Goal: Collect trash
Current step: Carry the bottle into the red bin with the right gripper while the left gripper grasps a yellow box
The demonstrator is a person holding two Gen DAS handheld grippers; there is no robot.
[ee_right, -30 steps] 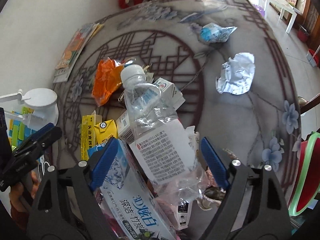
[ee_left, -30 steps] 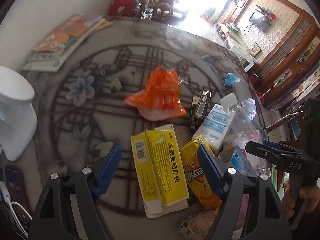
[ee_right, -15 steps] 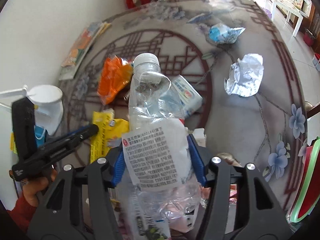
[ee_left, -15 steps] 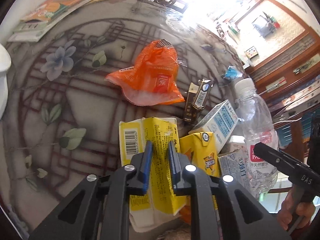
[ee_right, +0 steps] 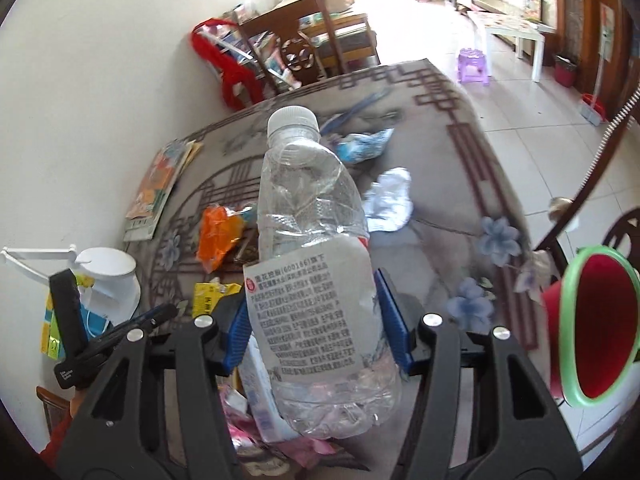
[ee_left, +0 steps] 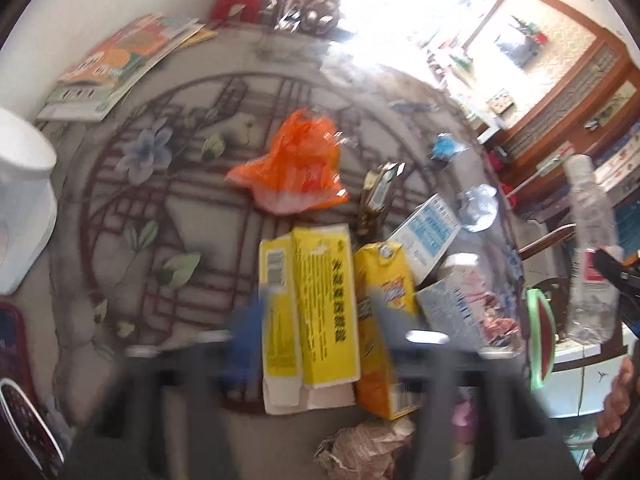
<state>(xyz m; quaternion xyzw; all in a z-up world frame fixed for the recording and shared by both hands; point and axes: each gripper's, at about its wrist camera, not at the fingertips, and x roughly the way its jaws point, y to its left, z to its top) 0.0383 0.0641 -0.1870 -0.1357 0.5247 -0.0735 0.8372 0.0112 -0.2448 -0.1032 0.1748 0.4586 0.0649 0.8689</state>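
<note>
The left gripper (ee_left: 316,320), motion-blurred, has just been opening; its jaws stand apart astride the yellow box (ee_left: 316,312), pads clear of it. The box lies flat on the table (ee_left: 200,216), long axis pointing away from the camera, black Chinese lettering running lengthwise and a barcode on its side panel. Just beside it lies a yellow drink carton (ee_left: 380,320). The right gripper (ee_right: 318,328) is clamped on the clear plastic bottle (ee_right: 316,272), held off the table, white cap pointing up and away. Its label carries dense, unreadable Chinese print.
</note>
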